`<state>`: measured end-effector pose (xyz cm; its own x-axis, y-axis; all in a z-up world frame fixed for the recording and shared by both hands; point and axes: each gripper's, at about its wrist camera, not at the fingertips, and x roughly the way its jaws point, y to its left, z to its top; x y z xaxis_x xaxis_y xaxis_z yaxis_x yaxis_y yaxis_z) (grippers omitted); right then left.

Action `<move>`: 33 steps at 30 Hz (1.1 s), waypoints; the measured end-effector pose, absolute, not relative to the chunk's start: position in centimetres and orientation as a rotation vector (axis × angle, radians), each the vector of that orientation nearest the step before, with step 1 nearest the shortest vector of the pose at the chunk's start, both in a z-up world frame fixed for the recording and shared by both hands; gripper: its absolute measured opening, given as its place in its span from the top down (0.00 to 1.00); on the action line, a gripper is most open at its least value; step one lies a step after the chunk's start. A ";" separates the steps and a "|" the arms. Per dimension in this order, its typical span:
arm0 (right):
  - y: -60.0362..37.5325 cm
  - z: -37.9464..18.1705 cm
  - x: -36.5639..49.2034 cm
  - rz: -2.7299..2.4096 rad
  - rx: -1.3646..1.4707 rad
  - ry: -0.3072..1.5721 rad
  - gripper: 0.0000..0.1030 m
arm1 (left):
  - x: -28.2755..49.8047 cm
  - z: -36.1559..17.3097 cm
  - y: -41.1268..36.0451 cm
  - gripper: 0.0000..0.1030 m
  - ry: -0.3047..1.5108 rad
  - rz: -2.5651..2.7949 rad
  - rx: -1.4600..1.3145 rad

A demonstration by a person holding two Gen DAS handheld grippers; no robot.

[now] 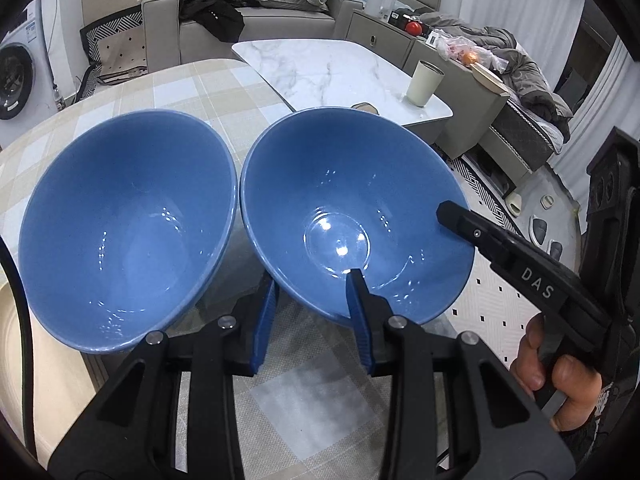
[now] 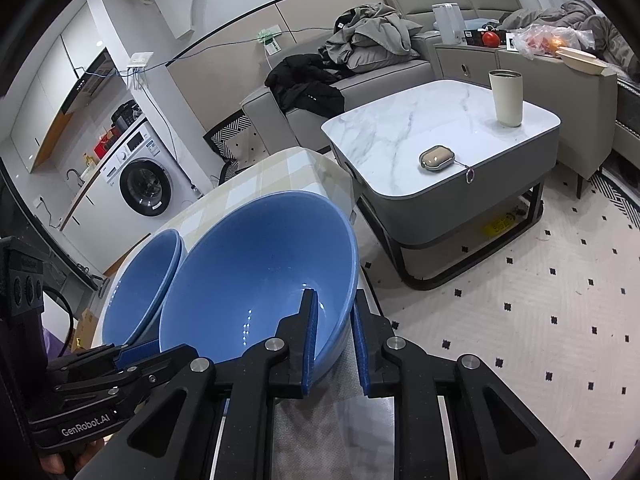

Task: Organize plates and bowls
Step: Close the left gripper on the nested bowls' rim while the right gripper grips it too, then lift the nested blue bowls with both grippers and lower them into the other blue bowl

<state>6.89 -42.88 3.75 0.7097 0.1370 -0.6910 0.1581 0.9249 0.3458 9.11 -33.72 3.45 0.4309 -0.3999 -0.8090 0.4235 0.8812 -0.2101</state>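
Two blue bowls side by side, unstacked: left gripper (image 1: pixel 312 292) & right gripper (image 2: pixel 334 336) both clamp right bowl (image 1: pixel 352 216) rim; left bowl (image 1: pixel 124 220) prob. untouched. Stacking still to do.

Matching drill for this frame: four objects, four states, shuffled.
Objects:
1. edge-side blue bowl
2. second blue bowl
3. cream cup
4. small case

States:
A. upright on the marble table
B. untouched on the checked tablecloth
C. lying on the marble table, ring attached
D. rim clamped by left gripper and right gripper

Pairs: 1-D, 2-B, 3-A, 4-C
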 end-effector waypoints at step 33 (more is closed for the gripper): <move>-40.4 11.2 2.6 0.004 0.305 0.614 0.82 | 2.1 13.1 -28.8 0.69 0.827 -0.574 0.004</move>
